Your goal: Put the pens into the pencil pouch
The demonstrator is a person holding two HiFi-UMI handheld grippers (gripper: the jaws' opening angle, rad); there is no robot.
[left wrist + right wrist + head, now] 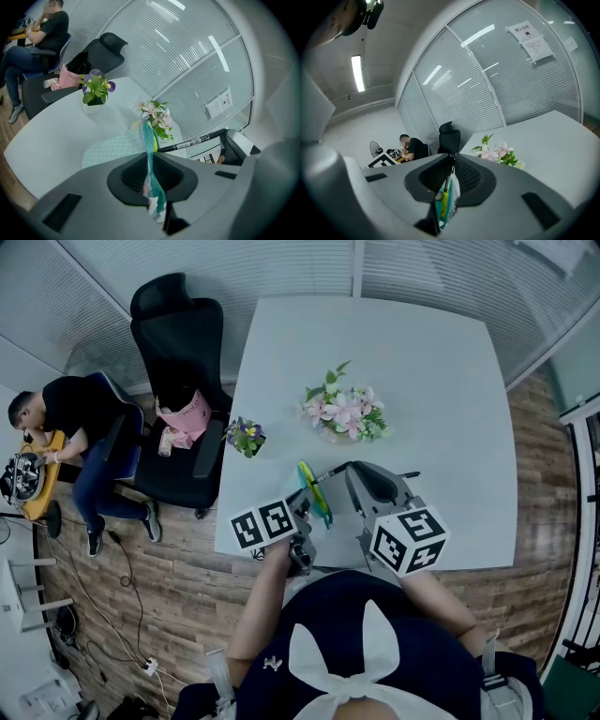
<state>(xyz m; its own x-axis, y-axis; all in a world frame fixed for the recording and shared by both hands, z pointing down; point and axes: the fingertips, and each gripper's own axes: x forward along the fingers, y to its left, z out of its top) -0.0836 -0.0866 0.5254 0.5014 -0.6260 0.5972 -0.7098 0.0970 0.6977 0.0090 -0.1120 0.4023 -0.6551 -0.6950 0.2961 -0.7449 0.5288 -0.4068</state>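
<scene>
Teal cloth catches my eye first: the pencil pouch [315, 495] stands edge-up over the near side of the white table [422, 381], its lip pinched between the nearly closed jaws of the left gripper [306, 506]. The right gripper [351, 470] is clamped on a black pen [192, 142], whose free end sits just beside the pouch's edge. From where I stand, the job now looks like feeding that pen in. I'd hold the lip taut so the mouth gapes, line the pen up along the opening rather than across it, and push it well inside before loosening the grip, or it may slip out over the edge. The left gripper tilts down toward the table, the right one comes in closer to level, and both are close in front of the person's body.
</scene>
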